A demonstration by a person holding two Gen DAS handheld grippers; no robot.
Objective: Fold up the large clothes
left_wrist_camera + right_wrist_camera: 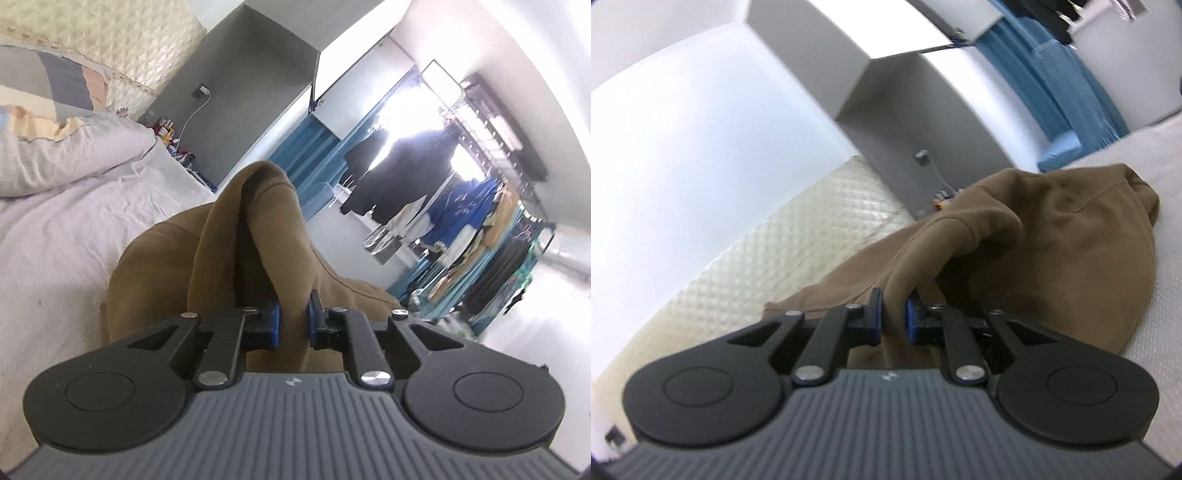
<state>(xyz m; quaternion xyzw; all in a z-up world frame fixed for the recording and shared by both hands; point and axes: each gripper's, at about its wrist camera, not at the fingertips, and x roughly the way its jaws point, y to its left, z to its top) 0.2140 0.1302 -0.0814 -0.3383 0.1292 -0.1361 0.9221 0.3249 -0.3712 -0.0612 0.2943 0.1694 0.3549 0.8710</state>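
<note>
A large brown garment [258, 229] lies bunched on the bed and rises in a fold in front of my left gripper [294, 317]. Its blue-padded jaws are shut on that brown cloth, which runs up between them. In the right wrist view the same brown garment [1052, 236] spreads across the bed to the right. My right gripper [893, 317] is shut on a ridge of the brown fabric pinched between its blue pads. The fingertips of both grippers are partly buried in cloth.
The pale bedsheet [66, 236] carries a patchwork pillow [48, 96] against a quilted cream headboard [746, 266]. A grey wardrobe [251, 85], a cluttered bedside surface [170, 136], blue curtains [1067, 85] and a rack of hanging clothes [461, 210] stand beyond the bed.
</note>
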